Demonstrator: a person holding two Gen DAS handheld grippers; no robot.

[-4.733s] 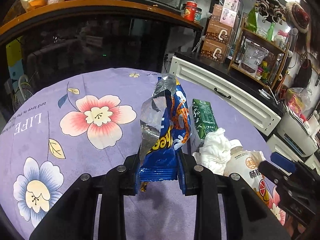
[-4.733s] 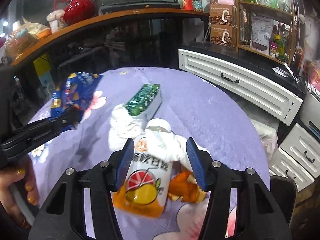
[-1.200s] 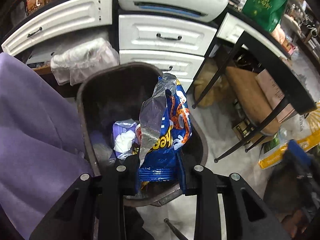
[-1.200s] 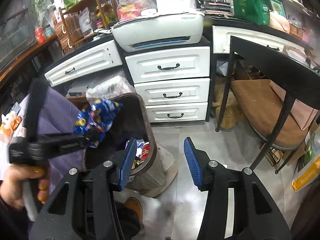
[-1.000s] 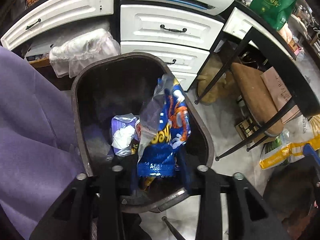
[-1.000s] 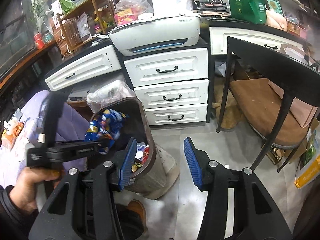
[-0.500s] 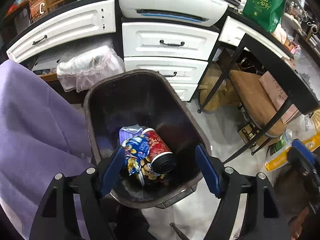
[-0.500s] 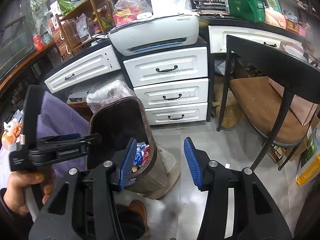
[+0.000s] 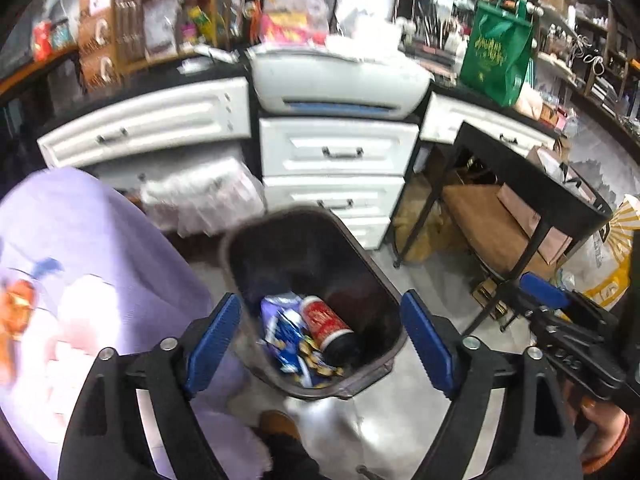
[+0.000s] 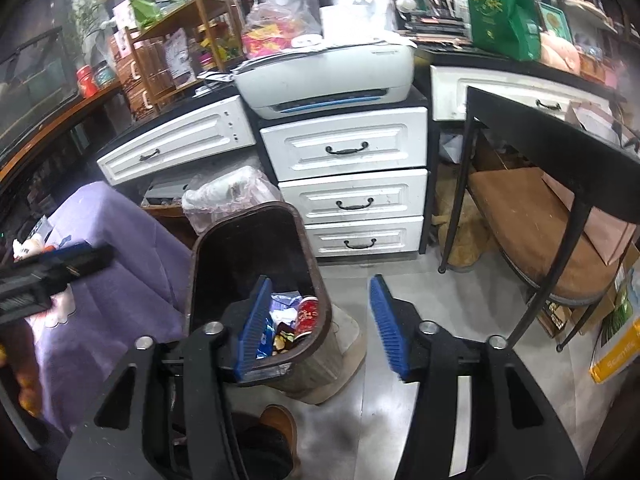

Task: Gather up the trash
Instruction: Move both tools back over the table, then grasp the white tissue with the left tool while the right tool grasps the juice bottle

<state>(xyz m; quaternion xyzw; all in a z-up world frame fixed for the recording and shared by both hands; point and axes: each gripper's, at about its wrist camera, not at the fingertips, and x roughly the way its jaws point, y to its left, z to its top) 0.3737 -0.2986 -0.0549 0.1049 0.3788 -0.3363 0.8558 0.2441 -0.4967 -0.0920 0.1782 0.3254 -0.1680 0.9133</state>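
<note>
Nearest to the person, the left claw stands wide open with nothing between its 2 blue pads; it hangs above the near rim of the trash bin. The right claw is likewise spread wide and holds nothing; its left finger overlaps the bin's right rim in the right wrist view, and its right finger is over bare floor.

Inside the bin, at the bottom, lie a blue snack bag, a red can with a dark end, and a pale purple wrapper. These items count as collected.

Beside the bin, to the left, the purple cloth of the bench hangs down. On its top edge some orange and white shapes show, too blurred in the left wrist view to identify; they may be trash left to collect.

Behind the bin stand white drawers, with a white printer on top.

Judgement: the task is partly done. Neither claw carries anything, so the next step is probably a return to the bench for the remaining items.
</note>
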